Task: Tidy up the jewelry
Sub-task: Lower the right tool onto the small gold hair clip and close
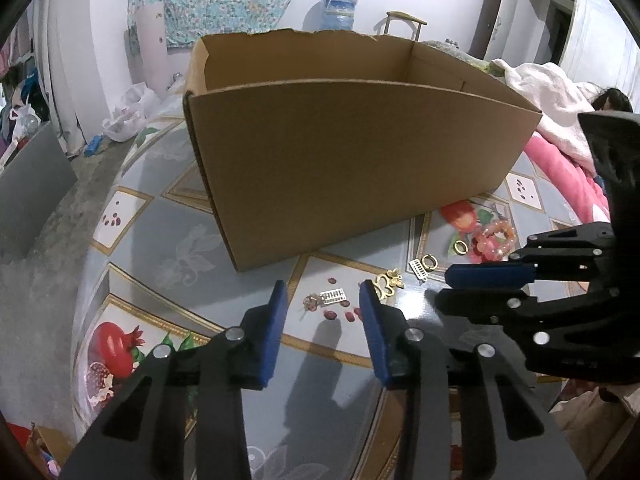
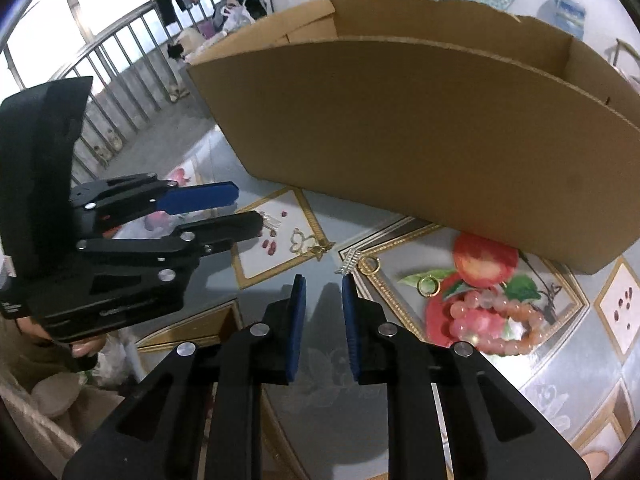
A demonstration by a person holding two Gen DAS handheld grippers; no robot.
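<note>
An open cardboard box [image 1: 360,160] stands on the table, also in the right wrist view [image 2: 420,128]. Jewelry lies in front of it: a pink bead bracelet [image 1: 496,238] [image 2: 496,320], two gold rings [image 1: 460,247] [image 1: 430,262] [image 2: 428,285] [image 2: 369,266], a gold butterfly piece [image 1: 388,283] [image 2: 304,242], two silver comb clips [image 1: 418,269] [image 1: 332,295] [image 2: 349,261], and a small gold piece [image 1: 310,301]. My left gripper [image 1: 322,300] is open and empty over a silver clip. My right gripper [image 2: 323,286] is open and empty, its right fingertip beside a silver clip.
The round table [image 1: 180,232] has a glossy fruit-pattern cloth with red printed seeds. A pink blanket [image 1: 560,164] and a person lying lie right of the table. Plastic bags [image 1: 128,112] sit on the floor at the left. A railing [image 2: 100,80] runs behind.
</note>
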